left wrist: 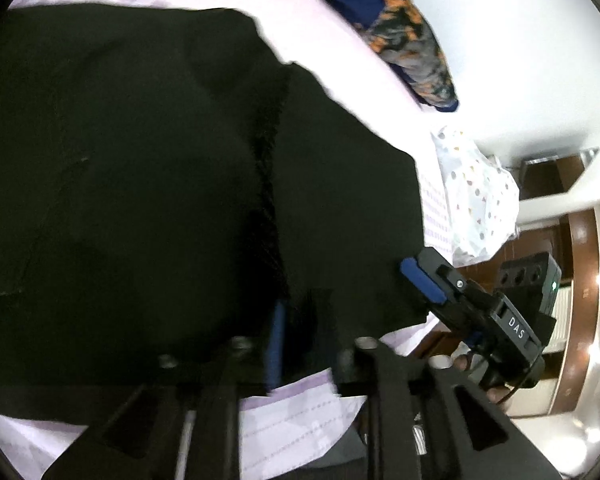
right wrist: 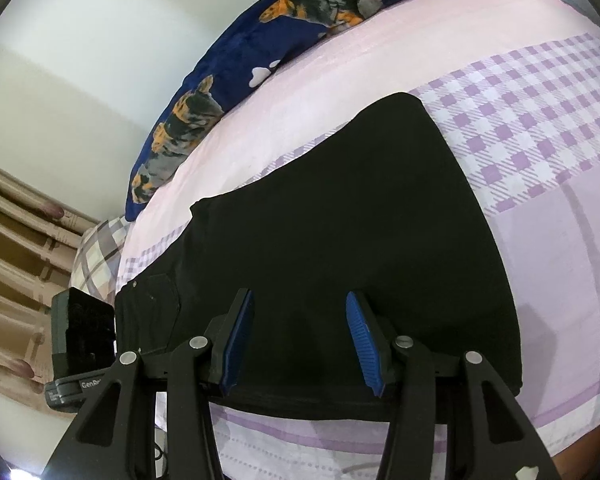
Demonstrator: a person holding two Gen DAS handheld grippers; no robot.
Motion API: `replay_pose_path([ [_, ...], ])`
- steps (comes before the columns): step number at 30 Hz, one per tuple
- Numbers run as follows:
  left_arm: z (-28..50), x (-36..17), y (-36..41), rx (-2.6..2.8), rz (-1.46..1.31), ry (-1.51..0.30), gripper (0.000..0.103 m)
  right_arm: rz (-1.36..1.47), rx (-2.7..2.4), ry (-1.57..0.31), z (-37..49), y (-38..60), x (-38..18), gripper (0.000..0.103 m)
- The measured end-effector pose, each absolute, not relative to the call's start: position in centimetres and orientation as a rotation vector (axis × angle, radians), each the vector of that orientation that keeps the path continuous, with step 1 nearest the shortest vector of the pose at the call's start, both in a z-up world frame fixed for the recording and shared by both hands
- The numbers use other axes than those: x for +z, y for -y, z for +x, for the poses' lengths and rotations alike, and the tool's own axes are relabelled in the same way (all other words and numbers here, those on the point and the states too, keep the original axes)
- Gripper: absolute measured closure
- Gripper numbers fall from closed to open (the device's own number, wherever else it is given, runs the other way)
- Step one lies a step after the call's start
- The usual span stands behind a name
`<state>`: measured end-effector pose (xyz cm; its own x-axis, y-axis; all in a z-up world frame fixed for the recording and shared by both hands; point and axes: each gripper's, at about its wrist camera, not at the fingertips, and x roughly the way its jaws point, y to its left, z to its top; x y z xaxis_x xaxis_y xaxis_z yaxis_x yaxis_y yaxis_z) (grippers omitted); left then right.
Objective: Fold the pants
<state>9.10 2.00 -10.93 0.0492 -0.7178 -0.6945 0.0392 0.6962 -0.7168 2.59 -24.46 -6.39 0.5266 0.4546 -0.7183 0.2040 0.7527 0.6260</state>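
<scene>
pants point(right wrist: 340, 220) | black, folded flat, legs doubled | lying on pink-and-lilac bedsheet point(right wrist: 540, 120) | near edge at bed's front | back pocket showing at left end

The pants point(right wrist: 340, 240) are seen as plain black. The bed sheet point(right wrist: 540, 128) is patterned in pink with lilac-and-white checks. A navy blanket point(right wrist: 236, 64) is printed with orange-and-grey animals. Blue pads point(right wrist: 364, 344) are carried on the black right gripper point(right wrist: 300, 340).
</scene>
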Motion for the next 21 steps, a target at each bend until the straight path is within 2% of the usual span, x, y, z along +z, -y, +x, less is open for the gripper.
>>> replay_pose_path([
  [7, 9.3, -12.1, -4.1, -0.640, -0.708, -1.430, 0.063, 0.749, 0.148, -1.017, 2.6, 25.1, -6.4, 0.057],
  [9, 9.8, -12.4, -3.7, -0.673, -0.739, -1.430, 0.057, 0.752, 0.146, -1.019, 2.6, 25.1, -6.5, 0.057],
  [17, 11.8, -13.4, 0.0, -0.784, -0.806, -1.483, 0.058, 0.758, 0.143, -1.016, 2.7, 25.3, -6.6, 0.057],
  [18, 11.8, -13.2, 0.4, -0.785, -0.792, -1.479, 0.066, 0.760, 0.141, -1.015, 2.7, 25.3, -6.6, 0.057],
  [19, 11.7, -13.1, 0.8, -0.770, -0.766, -1.471, 0.080, 0.760, 0.140, -1.015, 2.7, 25.5, -6.5, 0.057],
  [20, 11.6, -13.0, 1.1, -0.755, -0.731, -1.467, 0.100, 0.759, 0.137, -1.016, 2.7, 25.5, -6.6, 0.057],
  [21, 11.4, -12.8, 1.2, -0.722, -0.688, -1.459, 0.100, 0.759, 0.134, -1.017, 2.7, 25.6, -6.6, 0.057],
])
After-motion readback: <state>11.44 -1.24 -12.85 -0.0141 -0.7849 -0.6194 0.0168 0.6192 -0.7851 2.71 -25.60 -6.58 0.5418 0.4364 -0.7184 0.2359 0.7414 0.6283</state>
